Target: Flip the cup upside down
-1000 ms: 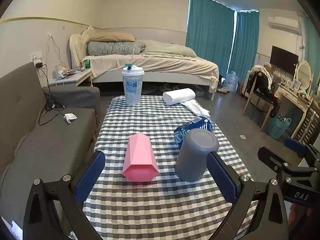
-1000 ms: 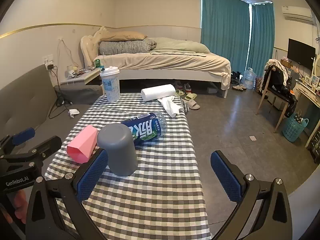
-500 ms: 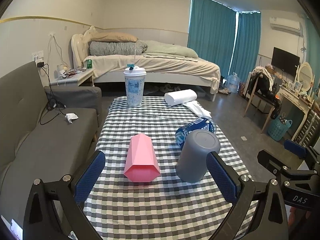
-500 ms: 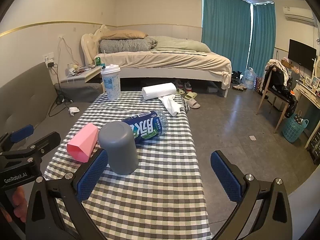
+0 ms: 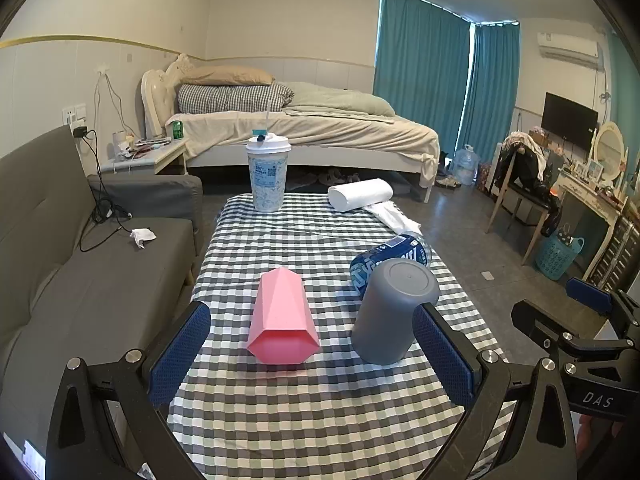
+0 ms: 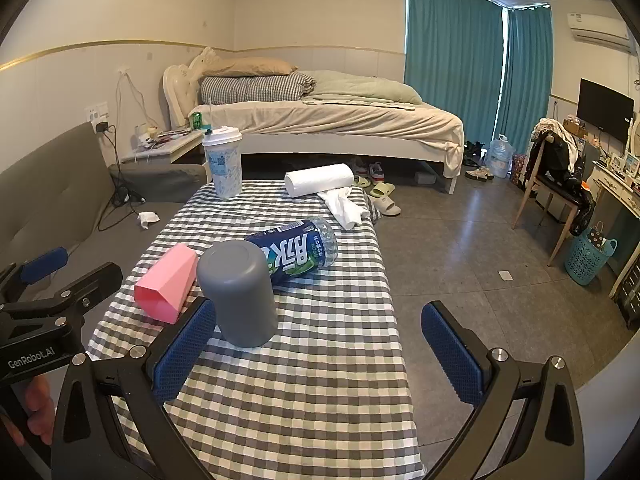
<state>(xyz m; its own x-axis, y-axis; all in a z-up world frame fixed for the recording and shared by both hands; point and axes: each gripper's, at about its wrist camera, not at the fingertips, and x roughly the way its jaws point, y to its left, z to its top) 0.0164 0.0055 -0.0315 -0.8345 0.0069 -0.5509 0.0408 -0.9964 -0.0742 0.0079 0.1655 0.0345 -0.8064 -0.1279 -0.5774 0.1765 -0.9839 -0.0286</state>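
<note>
Grippers come first from where I stand: the left gripper [image 5: 312, 354] hangs over the near end of the checked table [image 5: 320, 412] with its blue pads spread wide and nothing between them, and the right gripper [image 6: 320, 354] beside it is spread just as wide, also empty. Just past the left one, a pink faceted cup [image 5: 282, 320] lies on its side, mouth toward us. To its right, close but apart, the grey cup [image 5: 394, 310] stands mouth down on the cloth, flat base up, just beyond the left gripper's right pad. Behind it, touching or nearly so, a blue-labelled water bottle [image 6: 298, 254] lies on its side. At the far end stand a lidded drink cup [image 5: 267, 174] and a paper towel roll [image 5: 360, 194] with a crumpled white cloth [image 6: 344, 208] beside it. Beyond the table are the bed [image 5: 320, 136] and teal curtains [image 5: 424, 76].
</note>
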